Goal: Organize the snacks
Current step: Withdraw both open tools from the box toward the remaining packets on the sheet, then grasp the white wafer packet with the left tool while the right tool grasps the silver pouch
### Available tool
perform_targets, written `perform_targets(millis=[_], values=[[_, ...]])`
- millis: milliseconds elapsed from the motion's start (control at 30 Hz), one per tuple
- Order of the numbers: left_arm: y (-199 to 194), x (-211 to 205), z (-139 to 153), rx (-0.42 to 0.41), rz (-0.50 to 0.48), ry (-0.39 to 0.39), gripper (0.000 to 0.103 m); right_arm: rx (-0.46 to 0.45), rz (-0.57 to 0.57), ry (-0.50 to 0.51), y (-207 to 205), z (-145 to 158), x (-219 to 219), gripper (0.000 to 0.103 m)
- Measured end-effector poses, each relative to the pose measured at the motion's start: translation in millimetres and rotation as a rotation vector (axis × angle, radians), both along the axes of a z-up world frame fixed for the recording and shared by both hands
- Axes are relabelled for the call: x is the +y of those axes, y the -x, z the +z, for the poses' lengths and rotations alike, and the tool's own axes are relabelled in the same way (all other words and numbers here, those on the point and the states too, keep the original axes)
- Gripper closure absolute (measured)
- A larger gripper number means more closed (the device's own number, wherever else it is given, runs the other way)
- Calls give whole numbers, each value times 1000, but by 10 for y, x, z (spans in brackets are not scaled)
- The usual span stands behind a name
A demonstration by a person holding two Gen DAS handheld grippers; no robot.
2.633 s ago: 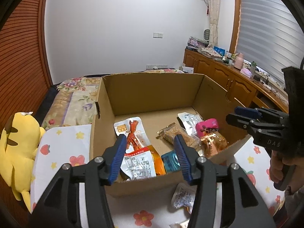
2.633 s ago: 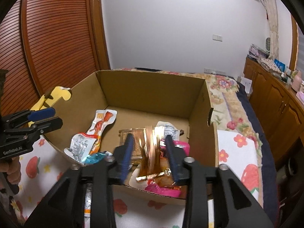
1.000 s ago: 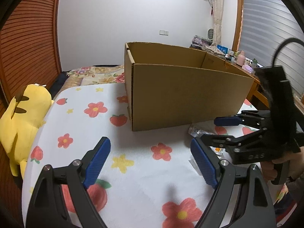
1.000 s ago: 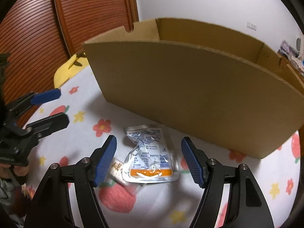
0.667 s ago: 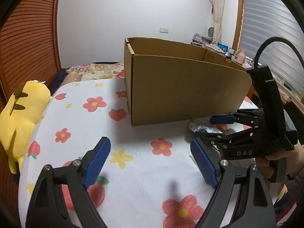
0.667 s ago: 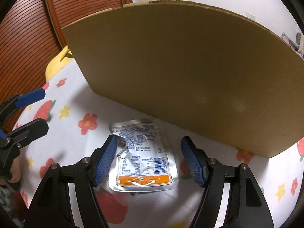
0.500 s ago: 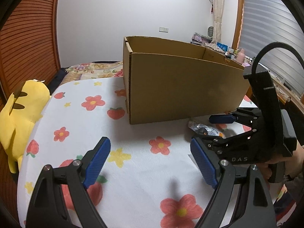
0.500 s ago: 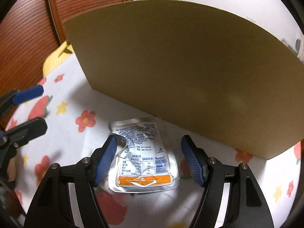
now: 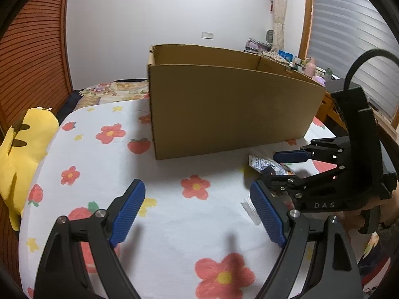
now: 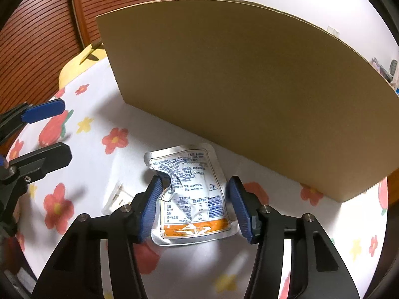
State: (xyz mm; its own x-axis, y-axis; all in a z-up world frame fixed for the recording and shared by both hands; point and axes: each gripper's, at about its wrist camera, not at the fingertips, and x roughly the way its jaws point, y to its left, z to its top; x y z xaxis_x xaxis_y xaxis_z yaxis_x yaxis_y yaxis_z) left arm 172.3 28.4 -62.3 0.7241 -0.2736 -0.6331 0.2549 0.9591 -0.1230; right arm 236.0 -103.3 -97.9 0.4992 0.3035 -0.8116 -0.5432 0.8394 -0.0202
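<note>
A flat silver foil pouch lies on the surface just in front of the cardboard box, printed with blue text and a barcode, an orange band across its near end. Its skin is crinkled and shiny, and its left edge is buckled inward where one blue ribbed pad presses it.

The right gripper straddles the pouch; its fingers have just been closing, with the pouch between them. The left pad touches the dented edge, the other stands just beside the right edge, and I cannot tell whether it touches. The left gripper hangs with its fingers spread wide over bare cloth, grasping nothing.

The box is plain brown corrugated card, its tall wall hiding whatever is inside. The cloth on the surface is white, soft-looking, printed with red flowers, strawberries and yellow stars. A small clear wrapper lies left of the pouch, half behind a finger, its contents too faint to read. A yellow plush sits at the surface's edge, cut off by the frame. In the left view the pouch is mostly hidden behind the right gripper.
</note>
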Motion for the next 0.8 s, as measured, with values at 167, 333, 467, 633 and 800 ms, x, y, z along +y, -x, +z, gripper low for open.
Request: perform_targets(millis=[167, 333, 467, 633, 800], values=[[-3, -139, -16, 11, -49, -14, 16, 4, -5, -55, 63, 48, -121, 48], [-12, -300, -29, 30, -127, -41, 16, -5, -27, -97, 147, 104, -295, 48], [-20, -450, -92, 63, -196, -95, 16, -9, -56, -133, 234, 138, -479, 48], [-26, -606, -171, 107, -257, -157, 16, -18, -89, -161, 342, 171, -632, 48], [-74, -712, -228, 134, -265, -206, 16, -32, -105, -176, 459, 203, -767, 48]])
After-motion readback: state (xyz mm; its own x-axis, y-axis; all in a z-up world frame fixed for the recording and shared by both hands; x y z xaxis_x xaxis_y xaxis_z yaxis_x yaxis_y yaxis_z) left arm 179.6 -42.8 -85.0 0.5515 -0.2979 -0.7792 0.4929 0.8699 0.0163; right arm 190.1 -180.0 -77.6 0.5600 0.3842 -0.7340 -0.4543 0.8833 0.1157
